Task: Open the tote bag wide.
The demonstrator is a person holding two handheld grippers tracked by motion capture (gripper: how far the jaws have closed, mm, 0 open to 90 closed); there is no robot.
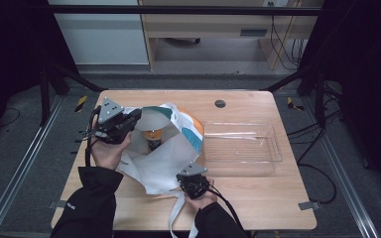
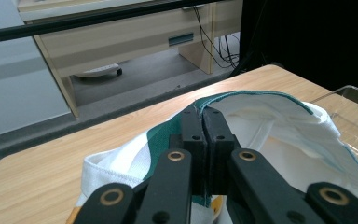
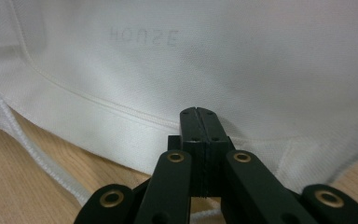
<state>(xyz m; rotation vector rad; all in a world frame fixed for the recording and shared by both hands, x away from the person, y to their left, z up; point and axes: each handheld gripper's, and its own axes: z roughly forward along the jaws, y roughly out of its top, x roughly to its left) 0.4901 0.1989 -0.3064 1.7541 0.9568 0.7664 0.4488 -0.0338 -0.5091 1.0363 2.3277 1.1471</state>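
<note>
A white cloth bag (image 1: 161,158) with green and orange patches lies on the wooden table (image 1: 258,203), its mouth held open. My left gripper (image 1: 137,116) is at the mouth's left side; in the left gripper view the left gripper (image 2: 203,112) is shut on the bag's green-trimmed rim (image 2: 261,95). My right gripper (image 1: 191,174) is at the bag's near edge, and in the right gripper view the right gripper (image 3: 196,112) is shut on the white fabric (image 3: 242,60) near a seam. A dark, orange-topped object (image 1: 153,139) stands inside the bag, partly hidden.
A clear plastic tray (image 1: 273,144) sits right of the bag, touching its orange side. A dark round hole (image 1: 220,103) is in the table's far edge. The bag's white straps (image 1: 174,218) trail toward the near edge. Black frame rails flank the table.
</note>
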